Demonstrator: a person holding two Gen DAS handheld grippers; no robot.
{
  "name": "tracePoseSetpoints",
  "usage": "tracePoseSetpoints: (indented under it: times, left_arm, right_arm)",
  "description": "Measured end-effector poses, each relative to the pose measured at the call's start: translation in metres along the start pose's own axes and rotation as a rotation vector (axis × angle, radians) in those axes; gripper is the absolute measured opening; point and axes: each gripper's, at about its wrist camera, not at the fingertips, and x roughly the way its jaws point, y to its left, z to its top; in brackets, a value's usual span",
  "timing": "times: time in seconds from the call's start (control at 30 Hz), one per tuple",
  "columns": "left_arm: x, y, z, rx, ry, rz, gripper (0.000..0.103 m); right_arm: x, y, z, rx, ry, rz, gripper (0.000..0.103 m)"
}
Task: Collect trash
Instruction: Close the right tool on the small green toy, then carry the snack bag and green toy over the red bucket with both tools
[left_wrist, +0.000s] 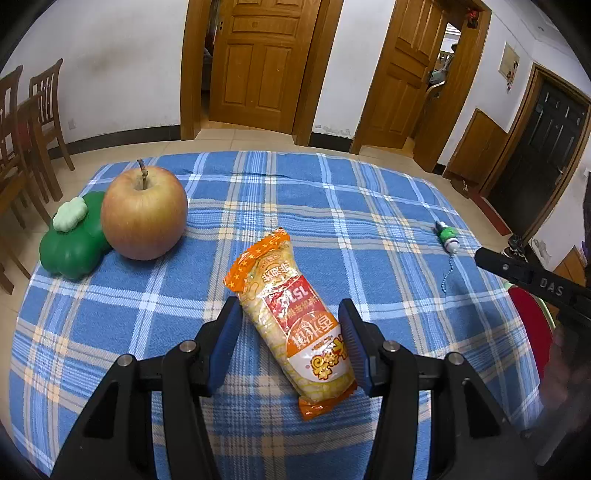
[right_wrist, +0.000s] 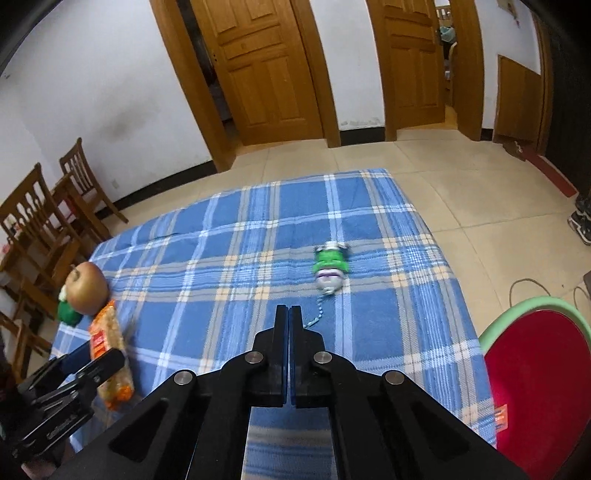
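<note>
An orange and yellow snack packet (left_wrist: 288, 317) lies at a slant on the blue plaid tablecloth (left_wrist: 369, 229). My left gripper (left_wrist: 289, 310) straddles it, and both blue pads touch its sides. The right wrist view shows the same packet (right_wrist: 110, 350) at the lower left, between the left gripper's (right_wrist: 99, 360) fingers. My right gripper (right_wrist: 289, 308) is shut with nothing in it and hovers over the cloth, short of a small green and white toy (right_wrist: 330, 269) on a blue bead chain. Its black tip (left_wrist: 484, 256) shows at the right edge of the left wrist view.
An apple (left_wrist: 144, 214) rests against a green plastic toy (left_wrist: 74, 243) at the table's far left. A red bin with a green rim (right_wrist: 535, 369) stands beside the table's right edge. Wooden chairs (right_wrist: 44, 229) stand to the left, and a person's shoe (right_wrist: 581, 221) is on the floor at the right.
</note>
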Motion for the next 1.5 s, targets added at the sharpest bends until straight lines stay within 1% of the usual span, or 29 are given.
tracePoseSetpoints:
  times: [0.03,0.13,0.17,0.23,0.27,0.33,0.5,0.6,0.7,0.77,0.83,1.07,1.1,1.13,1.5]
  left_arm:
    - [0.000,0.000,0.000,-0.001,0.001,0.001,0.054]
    - [0.000,0.001,0.001,-0.003,-0.003,0.002,0.054]
    - [0.000,0.001,0.001,-0.003,-0.005,0.003,0.054]
    - [0.000,0.002,0.000,-0.005,-0.007,0.004,0.054]
    - [0.000,0.002,0.000,-0.004,-0.005,0.003,0.054]
    - [0.000,0.002,0.000,-0.005,-0.004,0.002,0.054]
    - [0.000,0.002,0.000,-0.005,0.000,0.002,0.054]
    - [0.003,0.001,-0.001,-0.003,0.008,0.006,0.054]
    - [0.003,0.000,-0.001,-0.001,0.008,0.007,0.054]
    - [0.004,0.001,-0.001,-0.002,0.010,0.006,0.054]
    - [0.004,0.000,-0.001,-0.003,0.012,0.008,0.054]
    - [0.005,-0.001,0.000,0.002,0.017,0.010,0.054]
    - [0.005,-0.001,0.000,0.002,0.016,0.008,0.054]
    - [0.004,-0.002,0.000,0.004,0.016,0.007,0.054]
    - [-0.007,-0.022,-0.003,0.052,0.008,-0.009,0.054]
  right_arm:
    - [-0.001,0.001,0.001,-0.012,-0.007,-0.010,0.000]
    - [0.005,-0.001,0.005,0.004,-0.015,-0.032,0.005]
    - [0.009,-0.003,0.007,0.018,-0.014,-0.045,0.013]
    - [0.016,-0.005,0.009,0.024,-0.014,-0.067,0.023]
    - [0.018,-0.005,0.010,0.019,-0.012,-0.079,0.024]
    - [0.028,-0.004,0.012,-0.005,0.005,-0.115,0.024]
    - [0.049,-0.002,0.015,-0.019,0.033,-0.150,0.024]
    - [0.058,-0.005,0.015,-0.012,0.052,-0.154,0.024]
    - [0.060,-0.005,0.017,-0.011,0.042,-0.144,0.023]
    - [0.060,-0.009,0.017,0.003,0.044,-0.134,0.016]
    - [0.058,-0.013,0.016,0.021,0.041,-0.119,0.016]
    - [0.027,-0.020,0.004,0.062,0.013,-0.071,0.014]
    - [0.018,-0.021,0.001,0.066,0.004,-0.059,0.013]
    - [0.012,-0.021,-0.003,0.068,0.001,-0.053,0.005]
    - [-0.044,-0.031,-0.038,0.097,-0.022,0.003,0.005]
